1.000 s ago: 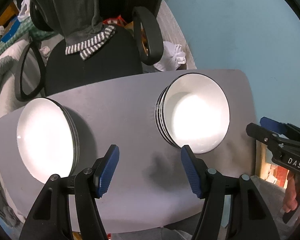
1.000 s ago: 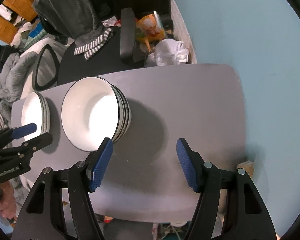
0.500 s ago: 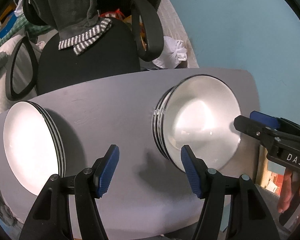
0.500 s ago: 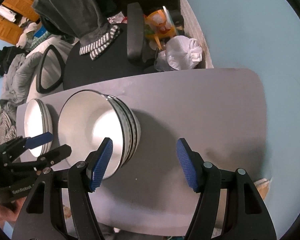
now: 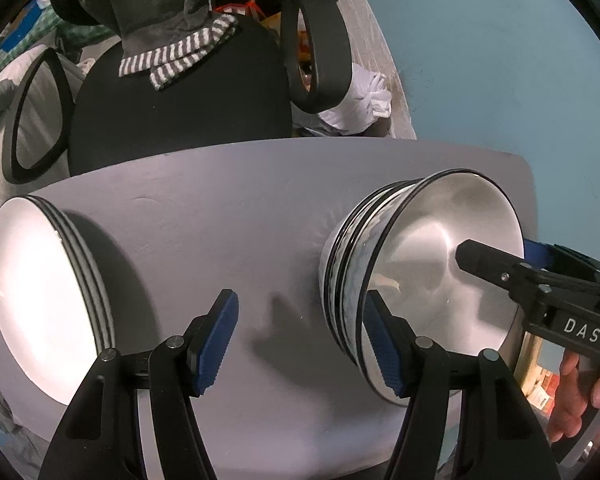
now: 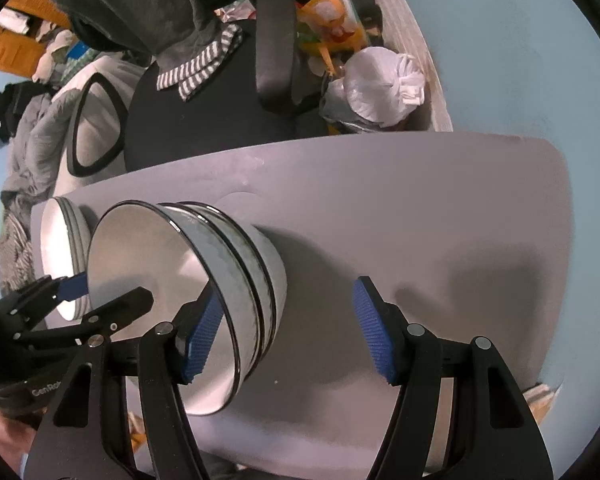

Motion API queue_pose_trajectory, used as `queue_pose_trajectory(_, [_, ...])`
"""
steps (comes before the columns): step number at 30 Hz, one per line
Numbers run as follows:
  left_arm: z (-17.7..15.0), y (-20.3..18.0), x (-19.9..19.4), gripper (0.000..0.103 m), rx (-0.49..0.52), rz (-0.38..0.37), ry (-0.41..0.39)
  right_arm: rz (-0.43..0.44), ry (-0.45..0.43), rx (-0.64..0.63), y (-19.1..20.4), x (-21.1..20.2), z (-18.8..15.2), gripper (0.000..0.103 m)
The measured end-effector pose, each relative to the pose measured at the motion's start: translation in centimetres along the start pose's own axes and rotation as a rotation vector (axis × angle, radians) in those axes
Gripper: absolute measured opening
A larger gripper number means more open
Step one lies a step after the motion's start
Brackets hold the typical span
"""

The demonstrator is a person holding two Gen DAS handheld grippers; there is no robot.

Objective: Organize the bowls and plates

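Observation:
A stack of black-rimmed white bowls (image 5: 432, 280) (image 6: 148, 264) stands on the grey table (image 5: 220, 200) (image 6: 420, 208). A stack of white plates (image 5: 32, 300) (image 6: 60, 248) lies at the table's left end. My left gripper (image 5: 300, 340) (image 6: 108, 292) is open and straddles the left wall of the bowl stack, one finger over the top bowl and one outside. My right gripper (image 6: 288, 332) (image 5: 500, 250) is open too. Its left finger is inside the top bowl, behind the rim, and its right finger hangs over bare table. No pad presses on a bowl.
A black office chair (image 5: 172, 92) with a grey garment draped over its back stands behind the table. A white plastic bag (image 6: 380, 84) and clutter lie on the floor by the blue wall. A person's hand (image 5: 580, 392) holds the right gripper.
Both grippers have sunk toward the table and closed in on the bowl stack from either side. Each now has one finger over the top bowl. The jaws stayed equally wide.

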State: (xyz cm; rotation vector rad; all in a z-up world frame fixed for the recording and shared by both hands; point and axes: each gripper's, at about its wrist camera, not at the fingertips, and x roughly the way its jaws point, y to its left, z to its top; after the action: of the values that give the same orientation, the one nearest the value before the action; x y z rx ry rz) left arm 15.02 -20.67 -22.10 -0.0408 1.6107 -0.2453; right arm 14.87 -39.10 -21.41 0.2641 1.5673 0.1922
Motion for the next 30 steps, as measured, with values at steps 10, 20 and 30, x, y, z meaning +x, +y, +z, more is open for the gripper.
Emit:
queue_pose_trajectory(10, [0.9, -0.5, 0.7, 0.065, 0.003, -0.013, 0.014, -0.039, 0.004, -0.067, 0.8, 1.1, 0.6, 0.065])
queue_pose_trajectory(20, [1.5, -0.2, 1.1, 0.066, 0.000, -0.028, 0.036, -0.020, 0.010, -0.073, 1.0, 1.5, 1.0, 0.060])
queue_pose_trajectory(30, [2.0, 0.0, 1.5, 0.055, 0.016, -0.087, 0.074, 0.042, 0.055, -0.045, 1.1, 1.8, 1.2, 0.038])
